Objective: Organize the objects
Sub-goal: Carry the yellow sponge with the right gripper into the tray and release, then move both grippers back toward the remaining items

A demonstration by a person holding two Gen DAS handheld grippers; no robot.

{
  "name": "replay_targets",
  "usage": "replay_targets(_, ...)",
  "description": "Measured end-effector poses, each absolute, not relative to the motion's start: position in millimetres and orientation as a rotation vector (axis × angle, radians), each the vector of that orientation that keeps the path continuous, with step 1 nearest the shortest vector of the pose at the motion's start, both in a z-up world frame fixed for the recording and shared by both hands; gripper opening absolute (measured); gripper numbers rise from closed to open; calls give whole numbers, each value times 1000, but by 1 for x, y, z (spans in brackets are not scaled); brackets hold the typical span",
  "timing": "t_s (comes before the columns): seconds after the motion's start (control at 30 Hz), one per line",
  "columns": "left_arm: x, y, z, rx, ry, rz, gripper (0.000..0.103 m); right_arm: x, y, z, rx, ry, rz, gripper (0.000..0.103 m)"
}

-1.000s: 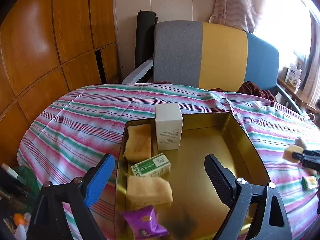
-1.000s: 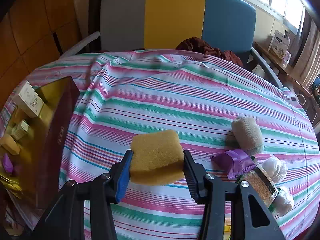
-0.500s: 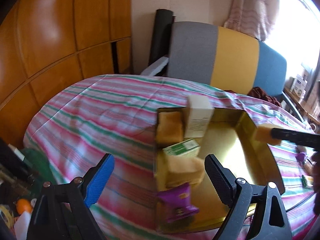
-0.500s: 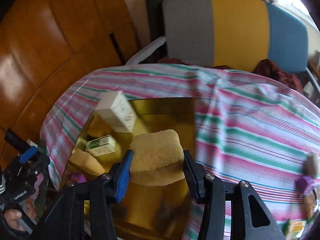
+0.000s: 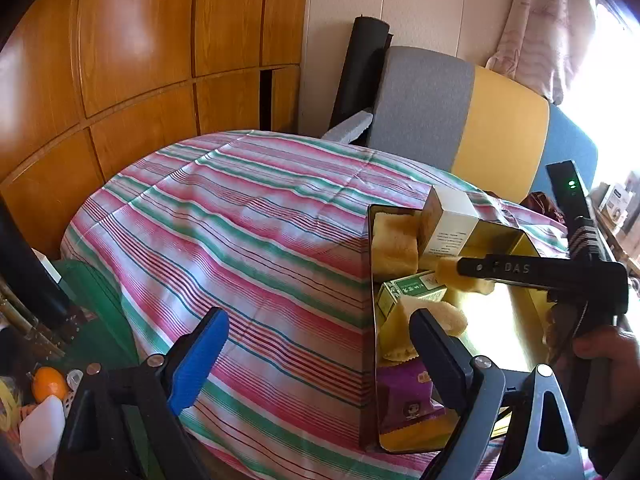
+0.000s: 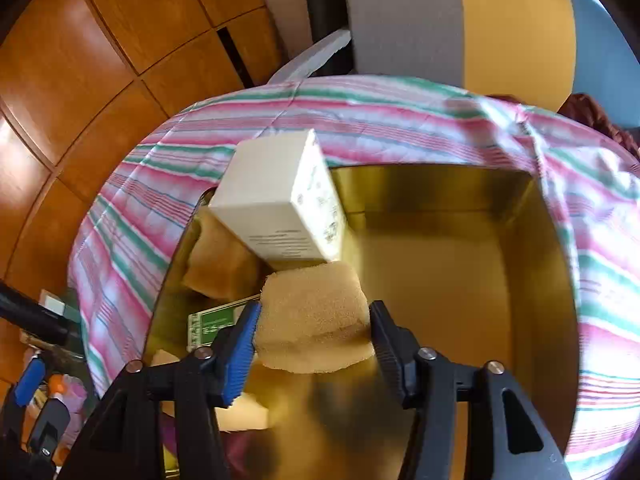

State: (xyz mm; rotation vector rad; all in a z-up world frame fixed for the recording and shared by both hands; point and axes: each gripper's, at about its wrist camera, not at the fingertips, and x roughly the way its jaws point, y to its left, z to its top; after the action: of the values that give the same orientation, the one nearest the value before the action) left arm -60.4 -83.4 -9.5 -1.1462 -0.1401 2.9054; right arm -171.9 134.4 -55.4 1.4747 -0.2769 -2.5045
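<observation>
In the right wrist view, the right gripper (image 6: pixel 314 330) was seen at lower centre, its jaws having just been opening around a yellow sponge (image 6: pixel 314 320). The blue pad lay at the sponge's left edge, while a thin gap showed at the black pad on the right, so the grip appeared released. The sponge sat inside a gold tray (image 6: pixel 532 280), just below a tilted white box (image 6: pixel 276 200), with a green carton (image 6: pixel 216 322) at its left and another sponge at the left wall.

The left wrist view showed what the other did not: the right gripper from the side (image 5: pixel 472 276), reaching in from the right edge over the tray (image 5: pixel 370 280), with a hand (image 5: pixel 600 356) on its handle at lower right. A purple packet (image 5: pixel 404 400) at the tray's near end was also clear only there. The left gripper (image 5: pixel 316 352) was held over the tray's left rim, its fingers wide apart with nothing clamped.

The tray rested on a striped cloth (image 5: pixel 240 232) of pink, green and white. Behind it stood a grey, yellow and blue chair back (image 5: pixel 460 120), wooden panelling at upper left, and a curtain at upper right.
</observation>
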Motion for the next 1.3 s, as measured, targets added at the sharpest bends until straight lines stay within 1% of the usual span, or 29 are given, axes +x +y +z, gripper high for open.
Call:
replay_targets(0.03,-60,-83,-9,-1141,-136,2909,94,-170,133,-55,1467,-277,-2500,73)
replay_targets(0.1,-59,-83,-8,-1132,-131,2915,95,-166,135,-54,1452,-289,-2486,77)
replay_targets(0.4,-56,-75,-5,-1125,-111,2911,95,-139,152,-29,1362,-290,-2540,78)
replay_targets(0.73,-50,-54,1,-1103,-76,2881,95,-83,200,-6,1302,-211,-2644,79)
replay_targets(1.13,-39,7,17,-1016,79,2791,96,-28,285,-2,1339,-177,-2787,79)
replay_targets(1.3,-35,40,21,-989,154,2736,96,-8,336,7,1342,-222,-2893,79)
